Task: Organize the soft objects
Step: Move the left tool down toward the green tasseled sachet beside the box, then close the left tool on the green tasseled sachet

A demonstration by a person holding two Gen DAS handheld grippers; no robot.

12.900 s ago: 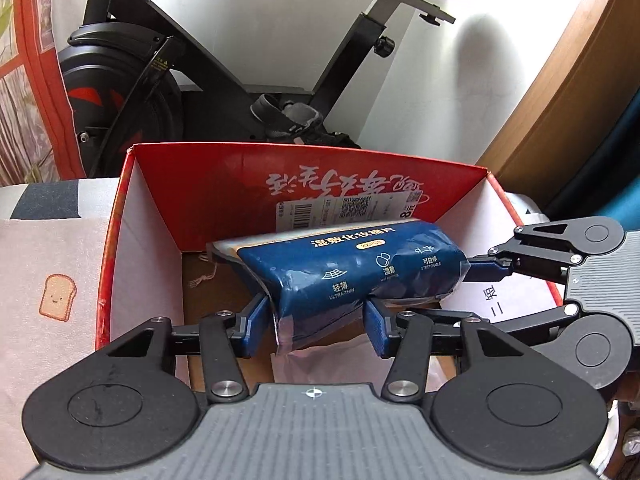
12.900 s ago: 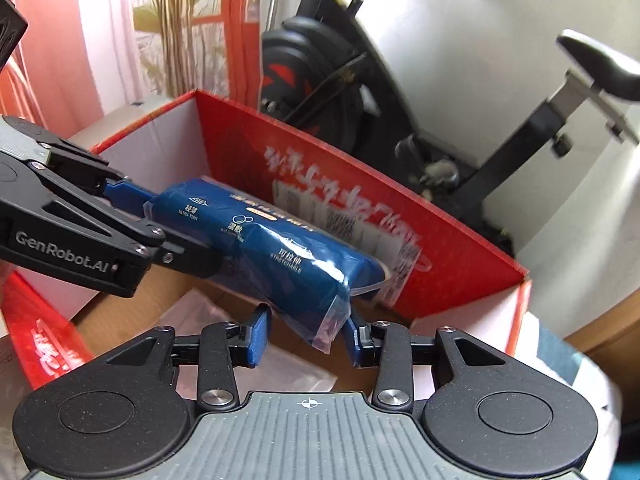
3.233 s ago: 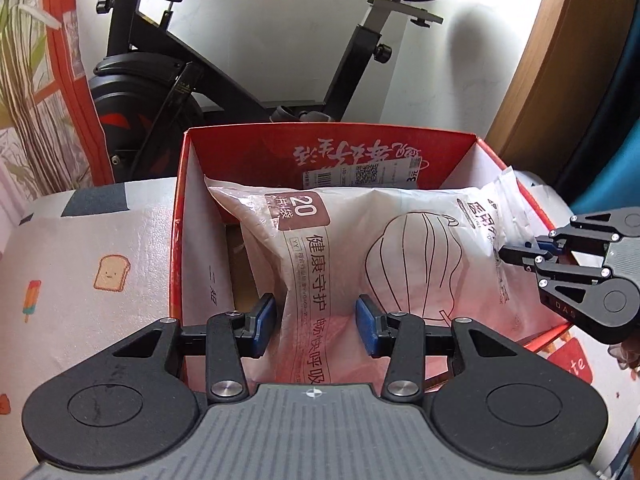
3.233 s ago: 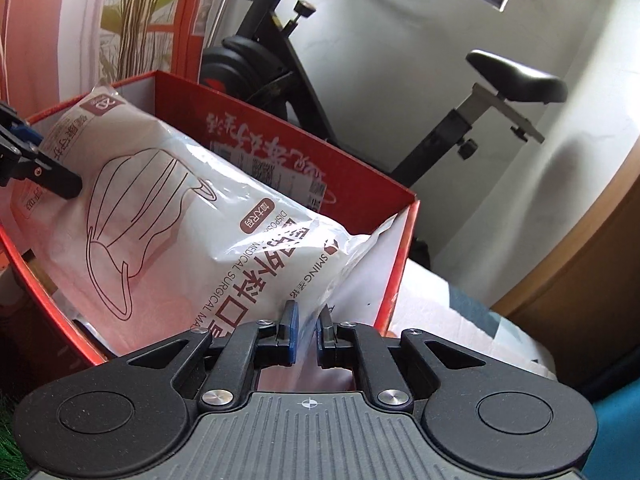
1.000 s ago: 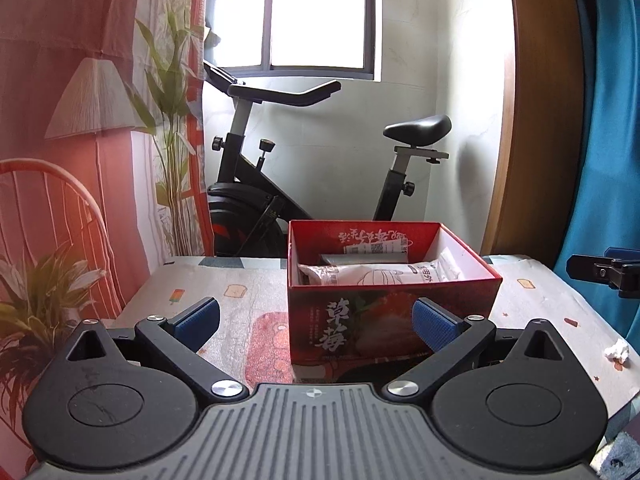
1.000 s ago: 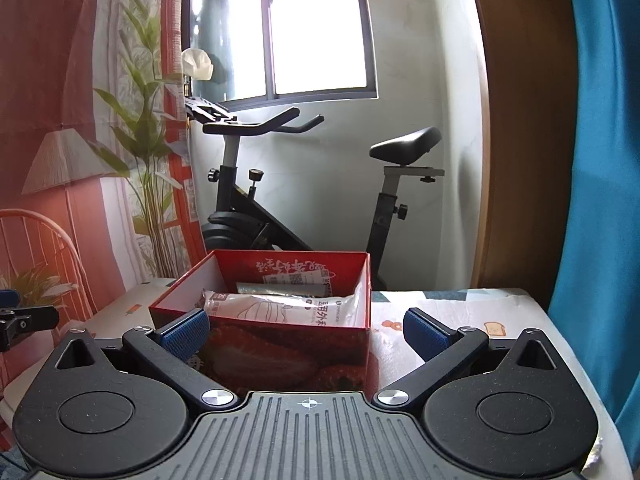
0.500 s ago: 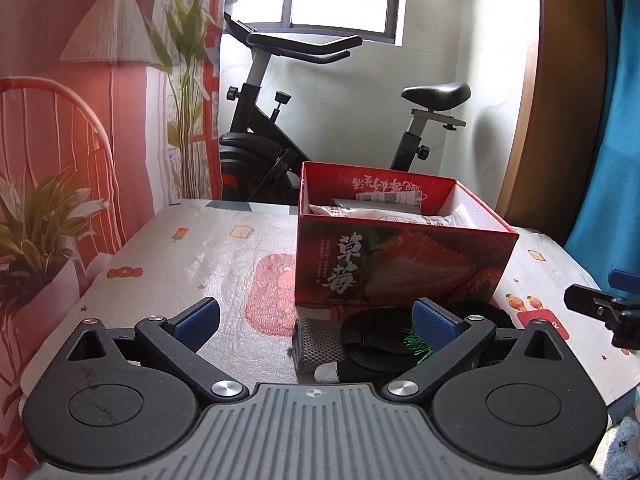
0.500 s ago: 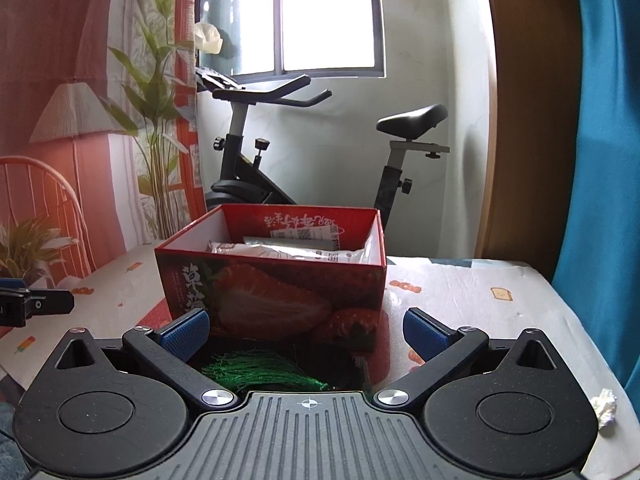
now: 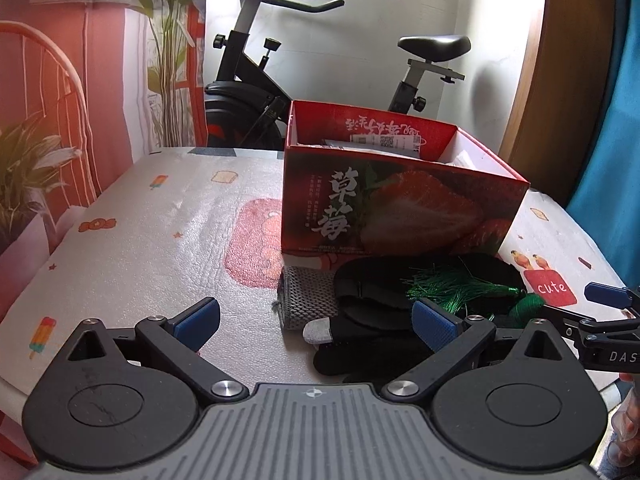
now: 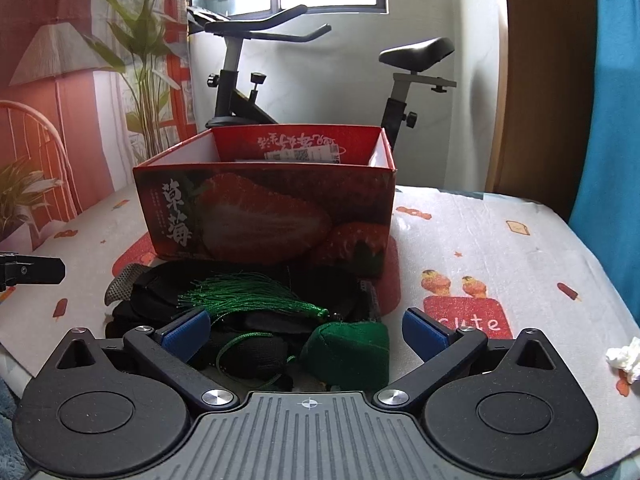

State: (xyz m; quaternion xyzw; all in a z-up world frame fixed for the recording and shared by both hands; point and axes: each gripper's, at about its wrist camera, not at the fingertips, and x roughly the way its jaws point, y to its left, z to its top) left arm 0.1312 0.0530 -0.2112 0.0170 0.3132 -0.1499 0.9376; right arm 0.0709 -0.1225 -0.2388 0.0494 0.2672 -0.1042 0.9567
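A red strawberry box [image 9: 400, 216] stands open on the table; it also shows in the right wrist view [image 10: 264, 216]. In front of it lies a pile of soft things: black gloves [image 9: 372, 312], a grey knit piece [image 9: 304, 296], a green tassel [image 10: 248, 292] and a green pouch [image 10: 348, 348]. My left gripper [image 9: 316, 320] is open and empty, low over the pile's left side. My right gripper [image 10: 304, 332] is open and empty, its fingers either side of the pouch and tassel. White packaging [image 9: 384, 142] peeks above the box rim.
An exercise bike [image 9: 256, 92] stands behind the table. A potted plant [image 9: 28, 172] and a red chair are at the left. A crumpled white tissue [image 10: 624, 356] lies near the table's right edge. The printed tablecloth [image 9: 152, 232] stretches left of the box.
Both grippers have dropped lower and closer to the pile in front of the box. Both stay open and empty. The pile now sits between the right gripper's fingers.
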